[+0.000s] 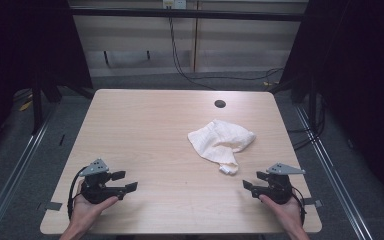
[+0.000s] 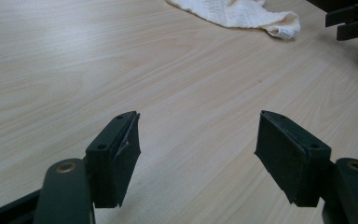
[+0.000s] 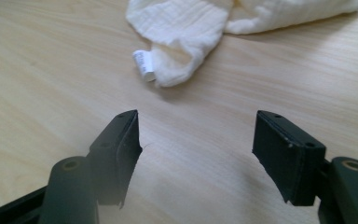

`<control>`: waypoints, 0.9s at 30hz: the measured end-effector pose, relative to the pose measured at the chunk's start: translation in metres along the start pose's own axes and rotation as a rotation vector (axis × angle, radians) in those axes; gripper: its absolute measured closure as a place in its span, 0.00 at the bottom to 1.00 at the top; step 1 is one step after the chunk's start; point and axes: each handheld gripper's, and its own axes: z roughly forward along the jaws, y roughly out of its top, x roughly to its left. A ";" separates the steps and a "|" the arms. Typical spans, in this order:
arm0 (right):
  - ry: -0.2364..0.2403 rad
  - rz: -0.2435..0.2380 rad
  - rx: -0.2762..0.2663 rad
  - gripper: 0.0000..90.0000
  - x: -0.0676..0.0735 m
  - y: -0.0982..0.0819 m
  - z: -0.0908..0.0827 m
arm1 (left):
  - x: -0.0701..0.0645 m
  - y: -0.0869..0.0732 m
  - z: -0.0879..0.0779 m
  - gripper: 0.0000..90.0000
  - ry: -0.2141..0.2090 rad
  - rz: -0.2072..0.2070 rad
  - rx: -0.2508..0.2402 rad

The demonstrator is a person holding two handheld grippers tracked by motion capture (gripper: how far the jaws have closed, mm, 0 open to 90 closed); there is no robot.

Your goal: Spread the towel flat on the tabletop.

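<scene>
- At the near edge of the wooden table (image 1: 145, 125), left gripper (image 1: 121, 181) held low in the person's left hand (image 1: 91, 207), jaws wide apart, nothing between them.
- Right gripper (image 1: 254, 181) at the near right, in the right hand (image 1: 285, 210), jaws also spread, empty, tips aimed inward toward the left gripper.
- Cream muslin cloth (image 1: 222, 141) lies crumpled right of centre, near the right gripper; narrow corner with a small white label (image 3: 143, 64) points at the near edge.
- Both forearms enter from the bottom.
- Round cable hole (image 1: 220, 104) beyond the cloth.

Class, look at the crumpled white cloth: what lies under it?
The white cloth lies bunched on the wooden table. Bare wood surrounds it; its folds hide anything underneath.
</scene>
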 end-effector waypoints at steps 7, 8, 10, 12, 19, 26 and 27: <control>0.038 0.008 -0.004 0.38 -0.004 -0.001 -0.002 | 0.003 0.001 0.000 0.38 0.012 -0.015 0.007; 0.028 -0.002 0.000 0.38 -0.004 -0.001 -0.002 | 0.002 0.000 -0.001 0.37 0.011 -0.008 0.003; 0.010 -0.040 0.025 0.38 -0.002 0.000 -0.001 | 0.002 -0.001 -0.003 0.37 0.008 0.001 0.009; 0.035 -0.044 0.035 0.39 -0.001 0.000 -0.001 | 0.002 -0.001 -0.003 0.39 -0.002 -0.005 0.010; 0.040 -0.085 0.006 0.41 0.008 0.007 -0.001 | 0.004 -0.002 -0.005 0.39 0.025 0.011 0.022; 0.112 -0.019 0.007 0.43 0.001 0.023 0.002 | 0.010 -0.002 -0.004 0.41 -0.034 -0.086 -0.017; 0.112 -0.015 -0.015 0.43 0.001 0.029 0.002 | 0.009 -0.001 -0.001 0.41 -0.006 -0.076 0.010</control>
